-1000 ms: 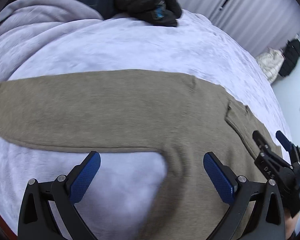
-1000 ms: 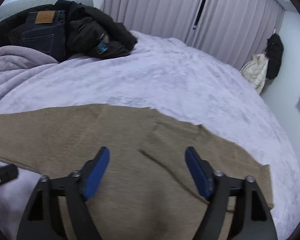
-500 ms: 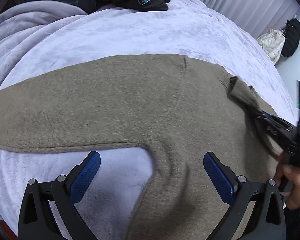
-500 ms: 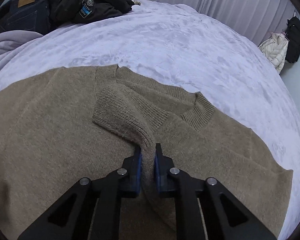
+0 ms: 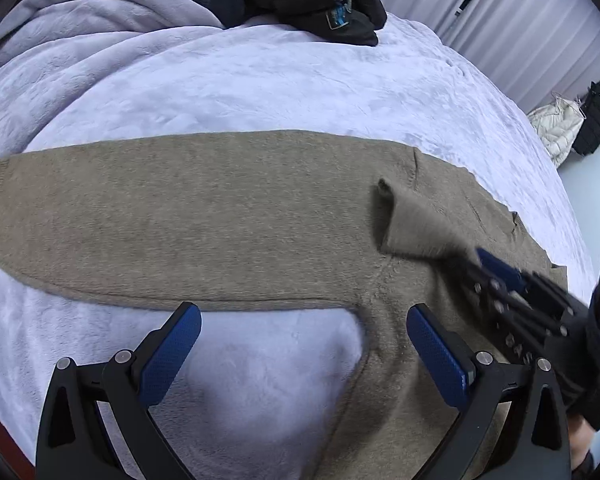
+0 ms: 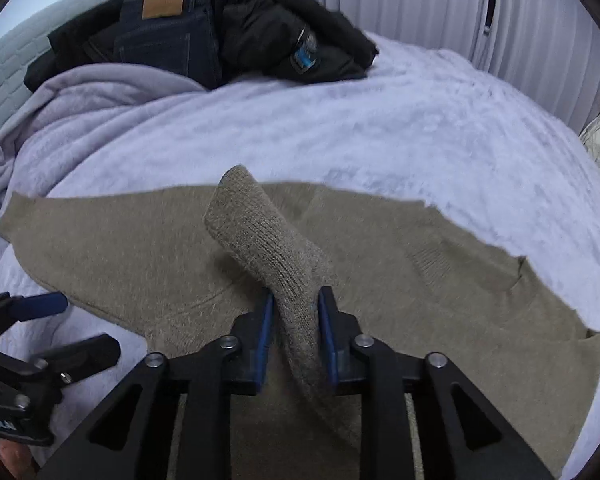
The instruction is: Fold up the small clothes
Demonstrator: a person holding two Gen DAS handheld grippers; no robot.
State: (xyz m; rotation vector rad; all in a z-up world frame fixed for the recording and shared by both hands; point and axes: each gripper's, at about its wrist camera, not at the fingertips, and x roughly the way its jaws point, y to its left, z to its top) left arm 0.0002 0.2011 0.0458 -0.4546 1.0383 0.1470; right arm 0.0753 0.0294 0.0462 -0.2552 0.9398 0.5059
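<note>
Olive-brown knitted sweater (image 6: 440, 280) lies spread flat on the pale lilac plush bedspread (image 6: 380, 128); its ribbed sleeve cuff (image 6: 260, 240), lying on the chest a second ago, is now pinched and lifted by the right gripper (image 6: 296, 332), whose jaws have just eased wider around it. That suggests the sleeve fold is being redone. The left gripper (image 5: 300, 356) hovers open over the armpit; dark jeans and a black jacket (image 6: 260, 36) are heaped at the head of the bed, with grey curtains (image 6: 420, 4) behind.

Both views are being lit by soft, cool, even light, with only faint shadows being cast. Edges are being bent and darkened by fisheye distortion. The right gripper (image 5: 500, 276) is being smeared by motion blur.
</note>
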